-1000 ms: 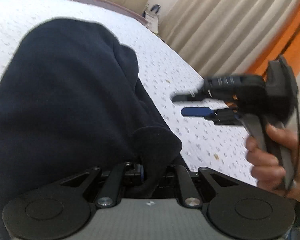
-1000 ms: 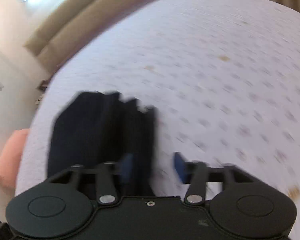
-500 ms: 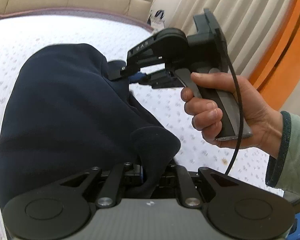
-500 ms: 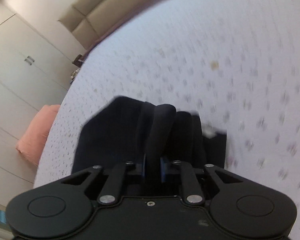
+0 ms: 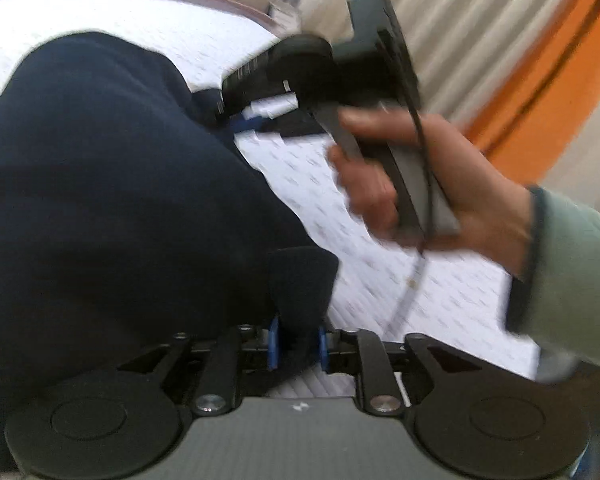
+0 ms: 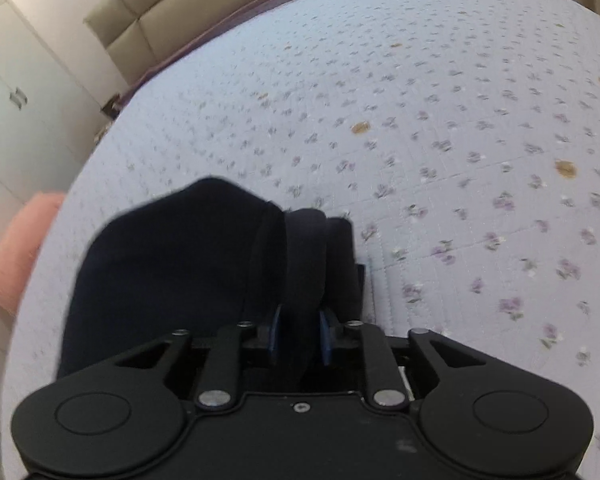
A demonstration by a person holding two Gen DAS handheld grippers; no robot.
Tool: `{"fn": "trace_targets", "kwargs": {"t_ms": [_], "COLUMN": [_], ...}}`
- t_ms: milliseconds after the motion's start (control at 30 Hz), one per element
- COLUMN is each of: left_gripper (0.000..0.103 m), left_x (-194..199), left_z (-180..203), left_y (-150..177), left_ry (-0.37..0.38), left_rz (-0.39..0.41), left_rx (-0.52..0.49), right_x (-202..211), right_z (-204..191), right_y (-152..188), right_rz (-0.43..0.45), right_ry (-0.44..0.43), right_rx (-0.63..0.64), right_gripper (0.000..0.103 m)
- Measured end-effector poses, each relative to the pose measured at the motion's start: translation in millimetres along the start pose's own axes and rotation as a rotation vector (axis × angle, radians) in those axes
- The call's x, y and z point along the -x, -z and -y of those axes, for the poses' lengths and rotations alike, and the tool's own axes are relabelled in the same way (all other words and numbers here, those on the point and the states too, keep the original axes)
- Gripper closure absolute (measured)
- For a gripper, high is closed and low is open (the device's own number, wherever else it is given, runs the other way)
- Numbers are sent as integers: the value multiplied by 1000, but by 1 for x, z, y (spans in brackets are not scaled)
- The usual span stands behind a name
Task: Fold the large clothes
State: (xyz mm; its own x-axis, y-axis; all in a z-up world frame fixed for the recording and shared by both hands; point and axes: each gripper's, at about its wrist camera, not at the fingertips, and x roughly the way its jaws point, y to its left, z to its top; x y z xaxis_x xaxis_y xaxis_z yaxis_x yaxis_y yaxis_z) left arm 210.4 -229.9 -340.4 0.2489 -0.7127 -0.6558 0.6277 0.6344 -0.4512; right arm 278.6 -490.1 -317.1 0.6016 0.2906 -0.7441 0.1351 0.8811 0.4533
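A dark navy garment (image 5: 112,184) lies bunched on a white floral bedspread (image 5: 308,176). My left gripper (image 5: 296,344) is shut on a thick fold of it at the near edge. My right gripper (image 6: 299,334) is shut on another fold of the same garment (image 6: 172,264), which rises as stacked layers between the blue pads (image 6: 275,330). In the left wrist view the right gripper (image 5: 240,118) shows from the side, held by a hand, its tips at the garment's far right edge.
The bedspread (image 6: 440,152) stretches wide to the right of the garment. A beige headboard (image 6: 168,12) runs along the far side, a pink cushion (image 6: 16,248) lies off the left edge, and curtains (image 5: 460,40) hang to the right.
My right gripper moved in from the open bedspread to the garment's right edge and shut on a fold there. My left gripper kept its hold throughout.
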Motion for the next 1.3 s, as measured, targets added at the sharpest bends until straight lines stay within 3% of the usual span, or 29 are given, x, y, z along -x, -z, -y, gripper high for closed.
{"fn": "trace_targets", "kwargs": {"t_ms": [67, 133, 267, 333, 367, 433, 500, 533, 600, 667, 733, 800, 867, 933, 967, 1033, 1100, 1167, 1200, 1300], "left_gripper": [82, 82, 82, 82, 82, 87, 100, 100, 100, 100, 100, 97, 84, 79, 80, 82, 82, 83, 85, 88], "left_x": [17, 38, 81, 85, 79, 59, 41, 37, 42, 54, 58, 72, 79, 77, 71, 59, 53, 54, 56, 65], "left_z": [0, -6, -35, -50, -56, -72, -81, -84, -108, -127, -133, -125, -112, -93, -84, -74, -74, -80, -83, -91], "left_y": [8, 11, -10, -21, -26, -28, -19, -14, -5, 3, -5, -6, -11, -21, -23, -25, -22, -18, -16, -9], "left_ry": [39, 44, -25, -64, -90, -114, -151, -153, -95, -23, -11, -38, -34, -69, -100, -144, -149, -126, -115, -99], "left_rz": [-51, -62, 108, 194, 214, 204, 173, 162, 178, 186, 181, 158, 148, 119, 96, 63, 55, 58, 61, 72], "left_rx": [-1, 17, 142, 180, 188, 194, 179, 176, 237, 368, 395, 355, 293, 212, 172, 112, 117, 155, 170, 216], "right_x": [22, 44, 80, 86, 83, 70, 48, 43, 47, 53, 62, 73, 84, 86, 81, 62, 35, 0, -23, -89], "right_z": [0, -3, -12, -28, -38, -52, -59, -59, -59, -57, -48, -46, -59, -80, -91, -116, -138, -152, -158, -160], "right_y": [0, 6, 39, 62, 73, 93, 116, 125, 133, 130, 122, 109, 87, 61, 49, 28, 11, -3, -8, -14], "right_rz": [17, 16, -17, -9, -8, -46, -94, -95, -82, -112, -141, -132, -57, 35, 66, 125, 184, 171, 119, 47], "right_ry": [49, 79, 31, 32, 43, 87, 170, 186, 207, 232, 227, 224, 189, 103, 63, 1, -95, -165, -183, -86], "right_rx": [15, 36, 19, 51, 77, 126, 208, 231, 278, 283, 239, 235, 286, 342, 372, 440, 504, 536, 557, 636], "right_gripper": [53, 53, 53, 60, 73, 77, 87, 89, 89, 86, 80, 76, 73, 72, 66, 66, 65, 65, 66, 68]}}
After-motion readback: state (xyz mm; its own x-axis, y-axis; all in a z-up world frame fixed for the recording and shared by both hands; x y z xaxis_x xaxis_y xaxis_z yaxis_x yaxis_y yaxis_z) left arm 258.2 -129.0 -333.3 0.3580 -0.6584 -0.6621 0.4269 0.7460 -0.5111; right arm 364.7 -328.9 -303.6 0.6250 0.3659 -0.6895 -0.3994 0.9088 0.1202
